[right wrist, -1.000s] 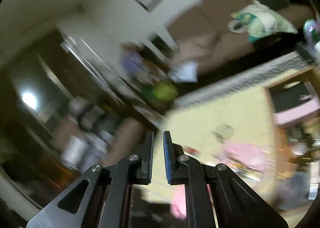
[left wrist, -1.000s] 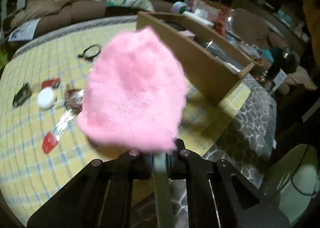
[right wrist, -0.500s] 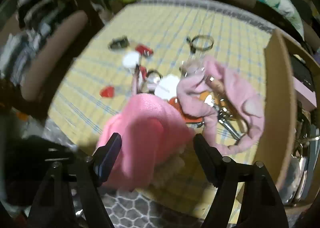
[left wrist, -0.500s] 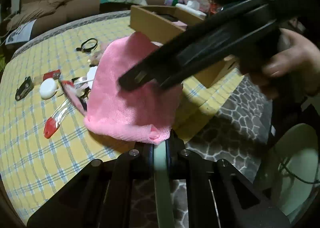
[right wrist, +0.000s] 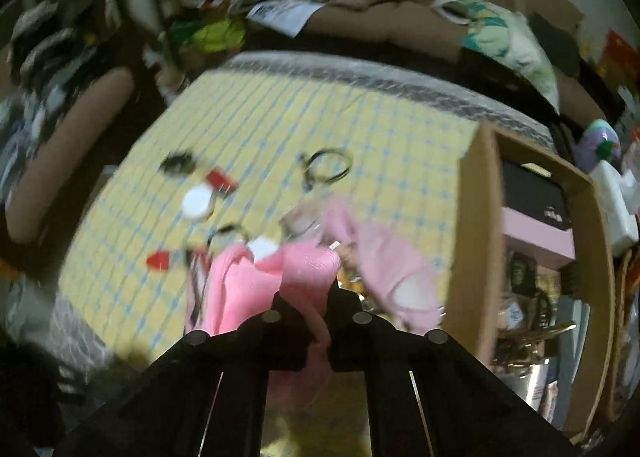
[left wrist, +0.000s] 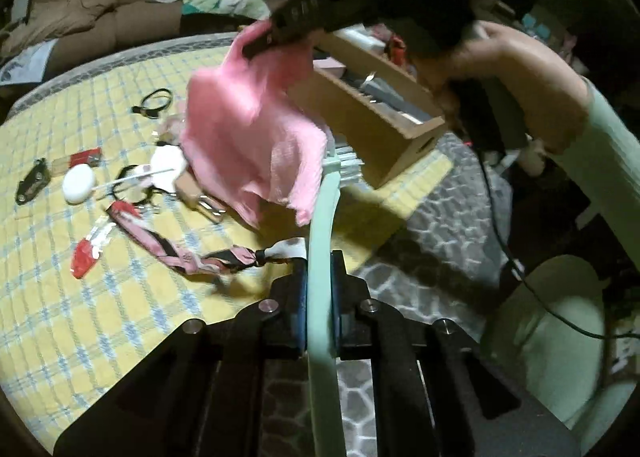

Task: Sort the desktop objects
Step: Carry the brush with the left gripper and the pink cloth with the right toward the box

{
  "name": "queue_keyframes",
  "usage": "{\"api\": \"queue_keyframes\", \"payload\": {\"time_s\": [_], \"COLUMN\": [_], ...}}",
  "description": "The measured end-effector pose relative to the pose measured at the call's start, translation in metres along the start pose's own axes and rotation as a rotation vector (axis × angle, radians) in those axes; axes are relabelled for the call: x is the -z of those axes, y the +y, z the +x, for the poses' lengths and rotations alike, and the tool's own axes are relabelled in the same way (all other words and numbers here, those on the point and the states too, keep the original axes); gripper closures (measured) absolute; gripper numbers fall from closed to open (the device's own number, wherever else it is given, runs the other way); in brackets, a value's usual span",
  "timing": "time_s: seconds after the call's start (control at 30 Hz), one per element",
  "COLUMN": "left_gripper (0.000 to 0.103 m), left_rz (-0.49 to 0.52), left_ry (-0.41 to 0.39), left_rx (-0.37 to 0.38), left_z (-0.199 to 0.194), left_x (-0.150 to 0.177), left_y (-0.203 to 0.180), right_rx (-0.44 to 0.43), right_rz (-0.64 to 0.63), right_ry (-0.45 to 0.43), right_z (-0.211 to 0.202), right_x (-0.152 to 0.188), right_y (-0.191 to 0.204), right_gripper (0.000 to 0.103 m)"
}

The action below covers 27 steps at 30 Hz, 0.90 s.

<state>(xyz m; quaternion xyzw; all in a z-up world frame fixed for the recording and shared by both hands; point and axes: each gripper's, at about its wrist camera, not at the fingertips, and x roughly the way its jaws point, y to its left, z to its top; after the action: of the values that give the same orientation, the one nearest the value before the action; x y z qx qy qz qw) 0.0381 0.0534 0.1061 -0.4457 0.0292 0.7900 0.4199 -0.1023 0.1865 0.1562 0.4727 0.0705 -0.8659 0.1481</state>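
Left wrist view, left to right. Yellow checked cloth [left wrist: 80, 337] covers the table. Far left: black clip [left wrist: 32, 181], white round lid [left wrist: 79, 184], small red block [left wrist: 85, 157], red-ended clear tube [left wrist: 90, 249]. Black hair tie [left wrist: 154, 105] lies further back. A pink patterned strap [left wrist: 168, 253] trails across the cloth toward the left gripper [left wrist: 320, 293]. That gripper is pinched tight on a pale green band [left wrist: 322, 257] that curves up to the pink cloth [left wrist: 248, 129]. The pink cloth hangs in the air over the clutter, hiding part of it. At its top corner the right gripper [left wrist: 260, 45] is clamped onto the cloth; the right hand [left wrist: 520, 81] and a green sleeve [left wrist: 612, 153] fill the right side. Behind the cloth sits the cardboard box [left wrist: 380, 137], partly blocked by it.

Right wrist view: pink cloth bunched between the closed fingers; a paler pink item [right wrist: 384, 257] lies beside the box wall [right wrist: 472, 241]. Blurred.
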Motion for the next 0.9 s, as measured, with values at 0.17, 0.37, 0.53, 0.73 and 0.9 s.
{"api": "queue_keyframes", "payload": {"time_s": [0.17,0.37,0.53,0.73,0.9], "left_gripper": [0.094,0.094,0.094,0.094,0.094], "left_rz": [-0.082,-0.204,-0.31,-0.457,-0.504], "left_ry": [-0.082,-0.175,-0.217,-0.297,-0.345], "left_rx": [0.114,0.206,0.189,0.295,0.366], "left_z": [-0.028,-0.083,-0.121,-0.134,-0.144], "left_x": [0.0,0.01,0.004,-0.011,-0.027], "left_y": [-0.004,0.009,0.044,0.069,0.07], "right_rx": [0.109,0.295,0.176,-0.195,-0.327], "right_rz": [-0.002,-0.075,0.015,0.057,-0.051], "right_ry": [-0.057,-0.046,-0.041,-0.121,-0.289], "right_z": [-0.034,-0.053,-0.062,-0.072,-0.09], "right_x": [-0.021,-0.025,-0.003,0.033,0.057], "right_y": [-0.033,-0.066,-0.084,-0.035,0.025], "right_gripper": [0.098,0.099,0.099,0.06,0.037]}}
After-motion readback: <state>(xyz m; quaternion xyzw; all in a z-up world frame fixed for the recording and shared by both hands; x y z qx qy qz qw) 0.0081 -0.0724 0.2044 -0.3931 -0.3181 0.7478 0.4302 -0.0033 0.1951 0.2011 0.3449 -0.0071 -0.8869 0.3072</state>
